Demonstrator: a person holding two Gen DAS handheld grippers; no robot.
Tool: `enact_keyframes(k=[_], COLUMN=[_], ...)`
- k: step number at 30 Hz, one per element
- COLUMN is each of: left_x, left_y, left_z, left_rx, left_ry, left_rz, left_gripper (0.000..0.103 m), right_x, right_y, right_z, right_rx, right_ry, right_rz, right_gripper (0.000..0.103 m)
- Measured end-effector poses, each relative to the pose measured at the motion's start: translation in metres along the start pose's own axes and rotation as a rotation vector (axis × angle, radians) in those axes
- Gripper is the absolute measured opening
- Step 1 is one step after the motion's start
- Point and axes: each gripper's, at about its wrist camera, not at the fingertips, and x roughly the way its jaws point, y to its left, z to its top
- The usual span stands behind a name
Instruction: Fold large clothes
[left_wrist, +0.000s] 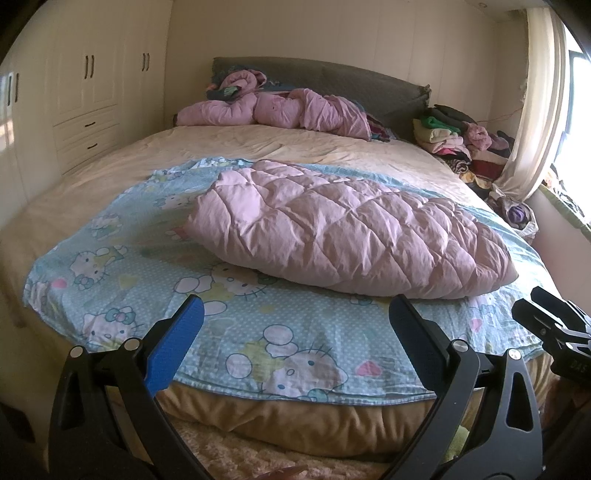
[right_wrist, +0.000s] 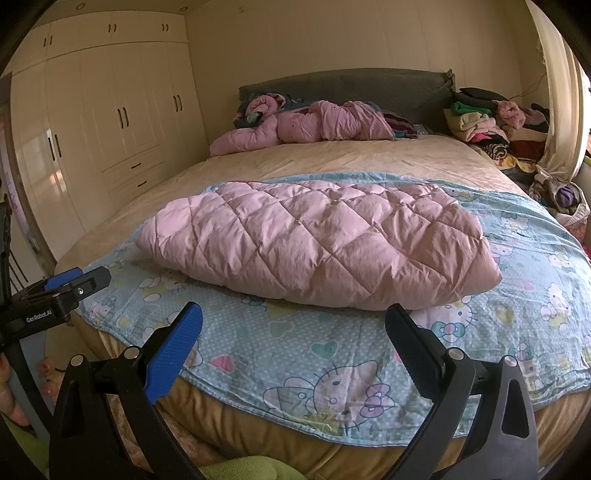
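Note:
A pink quilted garment (left_wrist: 343, 232) lies folded into a puffy bundle on a light blue Hello Kitty sheet (left_wrist: 122, 273) spread over the foot of the bed. It also shows in the right wrist view (right_wrist: 325, 240) on the same sheet (right_wrist: 535, 295). My left gripper (left_wrist: 295, 314) is open and empty, held above the near edge of the sheet, short of the garment. My right gripper (right_wrist: 293, 321) is open and empty, also just short of the garment. Each gripper shows at the edge of the other's view.
A crumpled pink padded garment (left_wrist: 288, 110) lies by the grey headboard (left_wrist: 332, 79). Piles of clothes (left_wrist: 465, 140) stand at the right of the bed by a curtain (left_wrist: 535, 110). A cream wardrobe (right_wrist: 92, 129) fills the left wall.

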Motion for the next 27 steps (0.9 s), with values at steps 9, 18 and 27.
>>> enact_keyframes(k=[9, 18, 27], left_x=[-0.0001, 0.0009, 0.0026], left_y=[0.0035, 0.0043, 0.0095], left_z=[0.0013, -0.0011, -0.0038], left_rx=[0.000, 0.000, -0.003], left_ry=[0.003, 0.006, 0.016], left_rz=[0.005, 0.011, 0.016], left_gripper=[0.094, 0.094, 0.094], right_x=[0.0004, 0.0032, 0.0061], right_y=[-0.0003, -0.0012, -0.0034], right_z=[-0.0002, -0.0023, -0.0052], right_rx=[0.002, 0.005, 0.004], right_ry=[0.003, 0.012, 0.022], right_rz=[0.000, -0.004, -0.010], right_gripper=[0.099, 0.099, 0.099])
